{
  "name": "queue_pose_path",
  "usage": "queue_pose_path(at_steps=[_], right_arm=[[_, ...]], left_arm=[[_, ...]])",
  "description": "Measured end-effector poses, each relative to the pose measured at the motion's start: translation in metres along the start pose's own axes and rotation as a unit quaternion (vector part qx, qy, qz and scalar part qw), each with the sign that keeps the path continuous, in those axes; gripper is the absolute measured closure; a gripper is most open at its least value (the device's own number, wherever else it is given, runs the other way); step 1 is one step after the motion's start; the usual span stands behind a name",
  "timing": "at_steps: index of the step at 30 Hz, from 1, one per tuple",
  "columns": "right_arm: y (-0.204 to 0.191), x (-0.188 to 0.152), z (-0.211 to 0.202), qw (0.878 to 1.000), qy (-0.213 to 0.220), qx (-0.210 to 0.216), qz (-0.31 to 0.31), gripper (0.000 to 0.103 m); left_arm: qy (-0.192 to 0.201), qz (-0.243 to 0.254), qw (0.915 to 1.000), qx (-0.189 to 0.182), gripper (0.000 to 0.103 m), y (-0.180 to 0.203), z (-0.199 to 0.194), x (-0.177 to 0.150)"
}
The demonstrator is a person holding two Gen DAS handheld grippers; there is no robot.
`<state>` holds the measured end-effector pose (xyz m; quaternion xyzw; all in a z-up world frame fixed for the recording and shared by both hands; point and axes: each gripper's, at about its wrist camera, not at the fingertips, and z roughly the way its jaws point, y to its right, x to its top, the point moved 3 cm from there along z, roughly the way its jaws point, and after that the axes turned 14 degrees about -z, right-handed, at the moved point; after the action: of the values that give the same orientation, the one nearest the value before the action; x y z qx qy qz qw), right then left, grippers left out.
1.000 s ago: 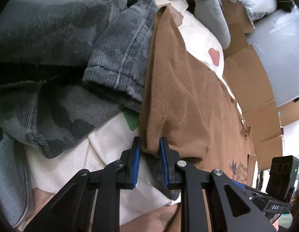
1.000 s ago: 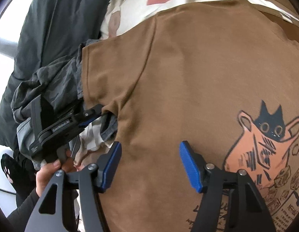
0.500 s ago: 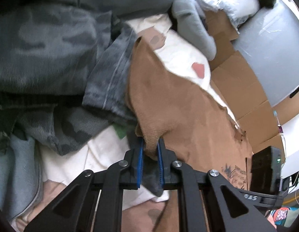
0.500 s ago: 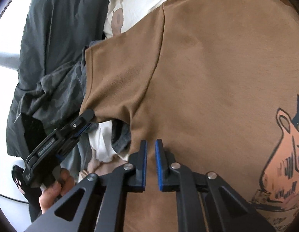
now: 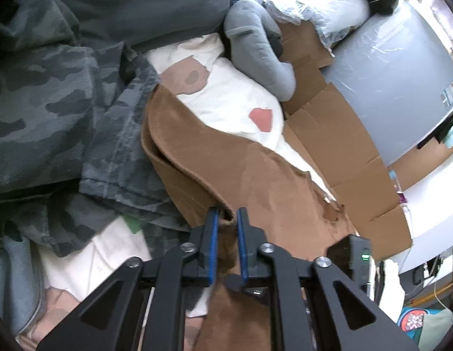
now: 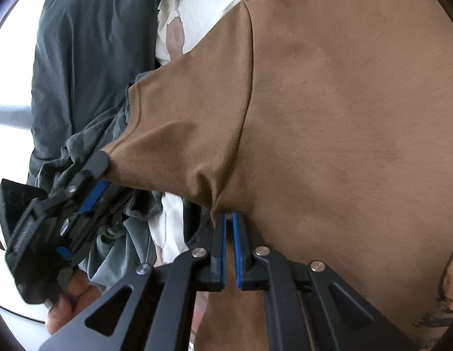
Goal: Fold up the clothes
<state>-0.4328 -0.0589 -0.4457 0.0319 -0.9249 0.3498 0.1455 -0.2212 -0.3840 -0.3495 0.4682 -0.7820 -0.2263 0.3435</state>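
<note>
Both claws are clenched on the brown tee [image 6: 329,117]. Left claw [image 5: 226,219] pinches the sleeve hem; its jaws just closed further w/ cloth between. Right claw [image 6: 228,219] nips the armpit seam at 6 o'clock in its view. Tee lies on a laundry pile beside the camo garment [image 5: 51,102].

Tip: lift both evenly, keep the sleeve taut, fold inward w/o snagging the camo.

Sleeve points to 9 o'clock in the right view; body's long axis probably runs 12–6.

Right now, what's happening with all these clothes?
A person is folding a brown T-shirt spread over a heap of laundry, using two handheld grippers. The left gripper has just closed on the sleeve's hem; the right gripper pinches the shirt's edge by the armpit. A camouflage garment lies alongside.
</note>
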Motion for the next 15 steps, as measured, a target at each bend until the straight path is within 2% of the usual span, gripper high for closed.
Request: queue_pose_path(at_steps=[9, 15], right_arm=[[-0.001, 0.006, 0.023, 1.000, 0.007, 0.009, 0.018, 0.100], [0.004, 0.001, 0.025, 0.999, 0.011, 0.020, 0.034, 0.100]], left_arm=[[-0.024, -0.001, 0.9995, -0.021, 0.096, 0.015, 0.003, -0.007], [-0.046, -0.006, 0.9980, -0.044, 0.097, 0.026, 0.009, -0.015]])
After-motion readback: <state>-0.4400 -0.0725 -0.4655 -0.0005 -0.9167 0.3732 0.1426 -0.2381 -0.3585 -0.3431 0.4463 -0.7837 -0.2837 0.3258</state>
